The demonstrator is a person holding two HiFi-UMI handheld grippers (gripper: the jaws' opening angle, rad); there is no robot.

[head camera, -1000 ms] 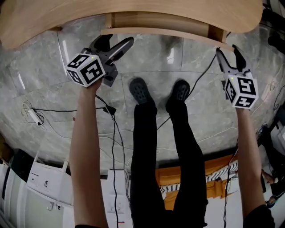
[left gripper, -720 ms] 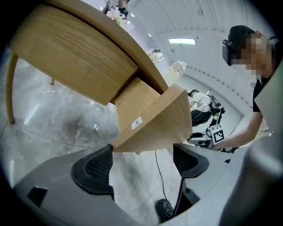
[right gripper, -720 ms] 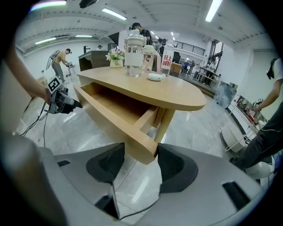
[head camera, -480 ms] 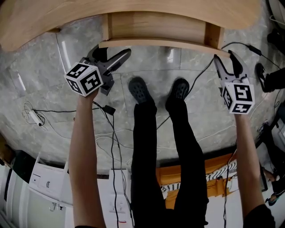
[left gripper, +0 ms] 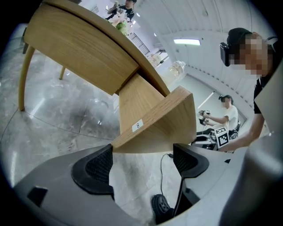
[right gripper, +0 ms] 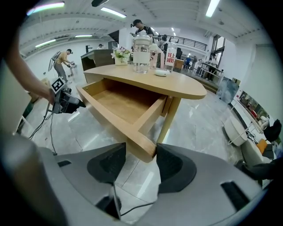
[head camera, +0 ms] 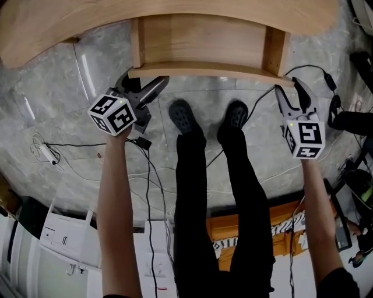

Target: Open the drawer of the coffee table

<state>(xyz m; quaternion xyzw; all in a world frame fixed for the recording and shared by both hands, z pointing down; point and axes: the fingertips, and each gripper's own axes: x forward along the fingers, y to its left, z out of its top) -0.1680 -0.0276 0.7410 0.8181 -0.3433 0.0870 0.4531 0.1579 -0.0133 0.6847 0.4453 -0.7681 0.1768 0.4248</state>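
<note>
The wooden coffee table fills the top of the head view, and its drawer stands pulled out toward me, its bare inside showing. My left gripper straddles the drawer's front left corner. In the left gripper view the corner of the drawer sits between the pads of that gripper, touching both. My right gripper is at the front right corner. Its jaws are closing, and the corner of the drawer lies between the pads of the right gripper, against them.
My legs and black shoes stand on the grey marble floor under the drawer, with cables trailing around them. A glass jar and bottles stand on the table top. White boxes and an orange object lie behind me.
The drawer has slid further out from under the table top, toward me. Both grippers have moved back with its front corners.
</note>
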